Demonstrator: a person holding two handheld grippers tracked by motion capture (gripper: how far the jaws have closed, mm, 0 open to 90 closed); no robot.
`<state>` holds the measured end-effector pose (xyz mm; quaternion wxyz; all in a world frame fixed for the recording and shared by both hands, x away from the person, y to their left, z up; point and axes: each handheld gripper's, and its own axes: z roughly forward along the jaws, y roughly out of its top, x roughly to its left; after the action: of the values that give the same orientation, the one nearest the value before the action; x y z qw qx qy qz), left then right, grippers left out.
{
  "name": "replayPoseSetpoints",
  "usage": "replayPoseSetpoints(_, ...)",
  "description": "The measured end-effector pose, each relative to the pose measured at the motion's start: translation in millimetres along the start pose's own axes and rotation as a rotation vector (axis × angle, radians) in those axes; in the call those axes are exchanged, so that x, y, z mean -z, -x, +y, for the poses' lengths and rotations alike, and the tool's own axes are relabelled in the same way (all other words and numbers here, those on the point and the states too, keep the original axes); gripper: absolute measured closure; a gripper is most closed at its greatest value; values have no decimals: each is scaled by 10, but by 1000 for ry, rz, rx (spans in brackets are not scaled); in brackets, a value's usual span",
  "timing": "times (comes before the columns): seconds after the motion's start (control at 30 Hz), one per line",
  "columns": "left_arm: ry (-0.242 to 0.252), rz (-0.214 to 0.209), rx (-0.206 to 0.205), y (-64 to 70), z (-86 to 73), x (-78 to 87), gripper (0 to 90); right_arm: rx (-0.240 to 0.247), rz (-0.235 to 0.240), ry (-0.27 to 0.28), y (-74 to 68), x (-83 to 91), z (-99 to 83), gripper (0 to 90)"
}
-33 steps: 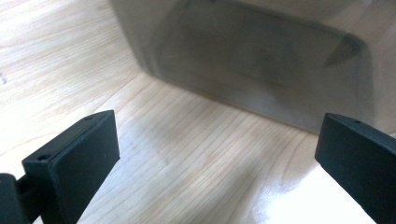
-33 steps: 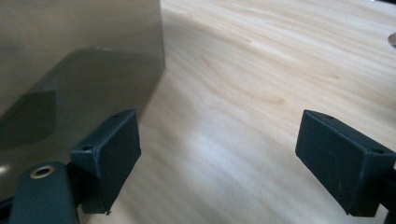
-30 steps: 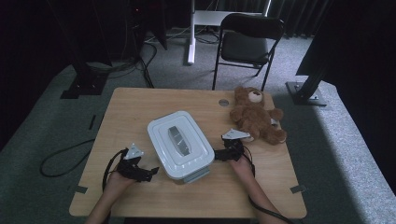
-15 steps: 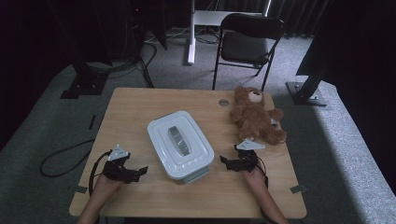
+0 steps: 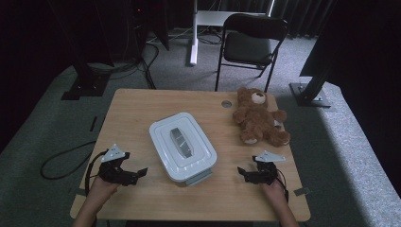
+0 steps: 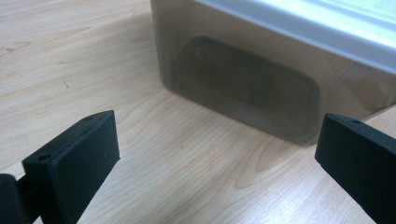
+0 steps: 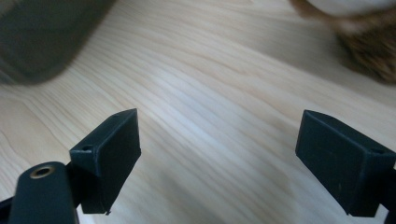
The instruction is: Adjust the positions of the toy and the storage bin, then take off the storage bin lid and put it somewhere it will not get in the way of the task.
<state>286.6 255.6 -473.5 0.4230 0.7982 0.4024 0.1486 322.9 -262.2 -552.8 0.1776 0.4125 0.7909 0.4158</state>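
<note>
in the high view, a white lidded container (image 5: 183, 146) is sitting near the middle of the wooden table (image 5: 142, 109), turned at a slant, with a grey handle recess running along the top of its lid. the left gripper (image 5: 140, 172) is resting low on the table at the near left, held by the person's left hand (image 5: 101, 187), its jaws pointing toward the container's left side and standing apart with nothing between them. the right gripper (image 5: 242, 172) is lying at the near right, held by the right hand (image 5: 276, 191), its jaws aimed toward the container's right side; they are looking parted too, and they are holding nothing. both grippers are staying clear of the container, one to each side of it. a brown teddy bear (image 5: 257, 117) is lying at the far right of the table, apart from the container and beyond the right gripper. a dark folding chair (image 5: 253, 42) is standing on the carpet past the table's far edge.

in the left gripper view, the two black jaws are standing wide apart over bare wood, gripping nothing. the container's translucent grey wall (image 6: 261, 79) is rising just ahead of them, under the pale rim of the lid, with a darker rounded panel showing on it.

in the right gripper view, the jaws are spread wide, released, with only table grain between them. a blurred grey corner of the container (image 7: 44, 32) is sitting at the upper left, and a bit of the bear's brown fur (image 7: 369, 44) is showing at the upper right.
</note>
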Motion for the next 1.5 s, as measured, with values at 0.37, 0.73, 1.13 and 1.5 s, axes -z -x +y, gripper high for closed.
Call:
replayPoseSetpoints(0.37, -12, 4, -15, 218, 283, -27, 5, -22, -39, -11, 102, 133, -134, 133)
replayPoseSetpoints(0.73, -8, -13, -19, 308, 469, -60, 5, -27, -37, -36, 105, 113, -138, 133)
replayPoseSetpoints(1.13, -6, -25, -64, 485, 640, -72, 5, -11, -50, -83, 86, 72, -128, 134)
replayPoseSetpoints(1.5, -37, -42, -79, 617, 795, -234, 5, 6, -93, -104, 71, 66, -133, 134)
